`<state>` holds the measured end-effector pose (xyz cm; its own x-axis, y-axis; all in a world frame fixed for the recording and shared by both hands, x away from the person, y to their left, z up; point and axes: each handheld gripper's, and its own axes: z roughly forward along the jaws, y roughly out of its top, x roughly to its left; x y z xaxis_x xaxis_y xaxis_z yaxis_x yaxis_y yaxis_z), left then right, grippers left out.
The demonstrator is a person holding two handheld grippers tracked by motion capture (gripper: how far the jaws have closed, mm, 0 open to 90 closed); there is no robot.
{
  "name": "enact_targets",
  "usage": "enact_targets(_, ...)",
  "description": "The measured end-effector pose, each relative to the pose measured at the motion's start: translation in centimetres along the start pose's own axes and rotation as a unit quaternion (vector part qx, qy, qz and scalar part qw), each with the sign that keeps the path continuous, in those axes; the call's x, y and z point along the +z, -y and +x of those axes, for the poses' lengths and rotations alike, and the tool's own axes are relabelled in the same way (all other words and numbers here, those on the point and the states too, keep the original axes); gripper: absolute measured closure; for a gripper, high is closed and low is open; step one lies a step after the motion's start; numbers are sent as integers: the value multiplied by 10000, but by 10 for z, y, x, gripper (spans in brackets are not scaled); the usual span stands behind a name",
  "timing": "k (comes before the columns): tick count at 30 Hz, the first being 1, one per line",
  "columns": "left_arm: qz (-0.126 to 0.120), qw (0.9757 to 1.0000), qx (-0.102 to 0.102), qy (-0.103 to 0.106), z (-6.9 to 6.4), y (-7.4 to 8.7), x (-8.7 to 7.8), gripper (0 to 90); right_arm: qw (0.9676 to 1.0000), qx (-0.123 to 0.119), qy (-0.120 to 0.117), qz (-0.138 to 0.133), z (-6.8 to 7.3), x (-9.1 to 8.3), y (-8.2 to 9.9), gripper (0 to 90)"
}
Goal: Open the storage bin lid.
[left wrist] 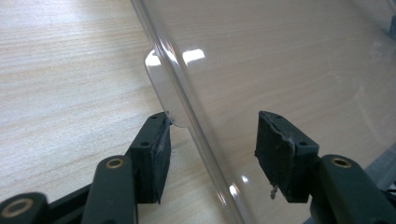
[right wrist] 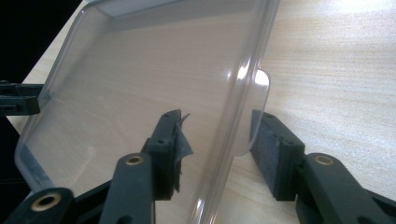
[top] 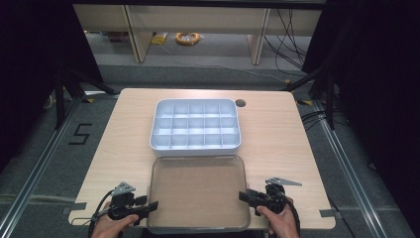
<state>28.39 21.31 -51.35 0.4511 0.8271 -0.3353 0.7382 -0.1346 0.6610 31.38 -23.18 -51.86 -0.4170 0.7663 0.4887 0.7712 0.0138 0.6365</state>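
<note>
At the counter's near edge, our two grippers flank a clear lid.
Left gripper and right gripper fingers stand apart astride its side rims, not pressing; white divided tray lies beyond.

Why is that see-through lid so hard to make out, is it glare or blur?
High view: the clear lid is faint, the table's wood showing through, and the surroundings are dark. Left gripper view: white glare spots sit on the lid's rim. Right gripper view: a bright glint on its side tab; the far table looks washed out.
</note>
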Motion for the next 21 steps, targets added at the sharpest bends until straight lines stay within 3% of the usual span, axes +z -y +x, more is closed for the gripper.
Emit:
enact_targets(1, -5, 10000, -21, 1, 0, 0, 1, 448, 10000, -26, 13, -5, 0, 0, -1, 544)
enact_targets(2, 103, 9999, 120, -11, 1, 0, -1, 448, 10000, -37, 22, -2, 0, 1, -1, 543)
enact_targets(5, 66, 9999, 105, -33, 1, -1, -1, 441, 9999, 129, 39, 87, 3, -1, -2, 528)
enact_targets(6, 66, 9999, 105, -33, 1, -1, -1, 440, 9998, -168, 122, 49, 2, -1, -3, 493)
enact_targets(7, 20, 9999, 110, -33, 2, -2, -1, 436, 9993, -253, 265, 44, 2, -1, -4, 469)
enact_targets(8, -99, 9999, 28, -17, 2, -4, -3, 432, 9993, -281, 237, 20, 2, -2, -5, 472)
enact_targets(11, -105, 9998, 121, -113, 6, -6, -8, 415, 9995, -229, 205, -117, 4, -3, -7, 447)
enact_targets(12, -281, 9995, -45, -105, 6, -7, -10, 410, 9993, -139, 319, -105, 8, -7, -8, 437)
enact_targets(14, -325, 9994, -64, -114, 6, -7, -11, 410, 9991, -245, 313, -145, 7, -8, -10, 437)
enact_targets(15, -362, 9993, -37, -116, 7, -8, -12, 410, 9993, -190, 266, -199, 8, -9, -10, 437)
enact_targets(16, -477, 9987, 176, -35, 10, -10, -12, 409, 9979, -455, 368, -292, 5, -9, -11, 436)
enact_targets(17, -477, 9987, 176, -35, 10, -10, -12, 408, 9979, -455, 368, -292, 5, -9, -11, 436)
enact_targets(18, -380, 9987, 330, -35, 13, -11, -14, 408, 9982, -461, 310, -235, 6, -10, -12, 436)
enact_targets(19, -452, 9988, 208, -41, 11, -10, -14, 407, 9980, -495, 272, -272, 7, -10, -12, 434)
enact_targets(20, -434, 9986, 288, -19, 12, -11, -15, 406, 9988, -299, 291, -247, 11, -10, -11, 434)
enact_targets(21, -434, 9986, 288, -19, 12, -11, -15, 406, 9988, -299, 291, -247, 11, -10, -11, 434)
